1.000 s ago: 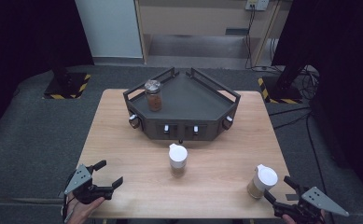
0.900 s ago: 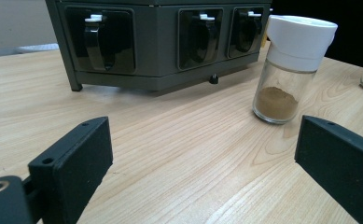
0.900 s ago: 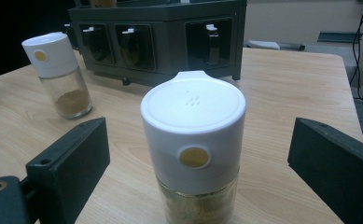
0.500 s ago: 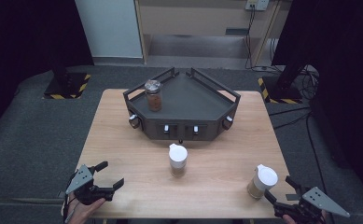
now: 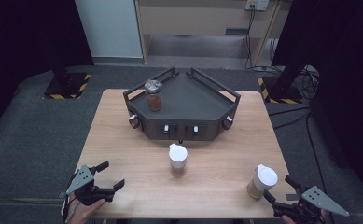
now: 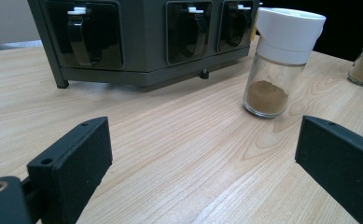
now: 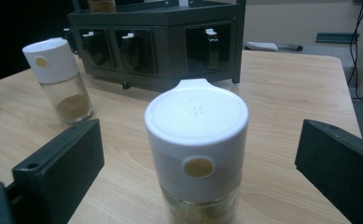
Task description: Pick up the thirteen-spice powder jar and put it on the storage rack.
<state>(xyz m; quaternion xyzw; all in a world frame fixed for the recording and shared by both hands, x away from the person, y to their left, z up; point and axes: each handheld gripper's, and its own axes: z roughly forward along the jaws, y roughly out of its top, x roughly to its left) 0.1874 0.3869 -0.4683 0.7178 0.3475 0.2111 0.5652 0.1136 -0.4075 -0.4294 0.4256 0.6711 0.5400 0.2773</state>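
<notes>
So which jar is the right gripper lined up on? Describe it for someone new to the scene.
Start at the dark rack at the back of the wooden table. Come forward to the near right corner, where the right gripper stands open. The white-capped jar in front of it is the one; its twin stands mid-table.

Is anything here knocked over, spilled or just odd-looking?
Nothing stands out. Both white-capped spice jars, mid-table and near the right gripper, stand upright on the table, nothing spilled; the brown jar sits upright on the dark rack.
</notes>
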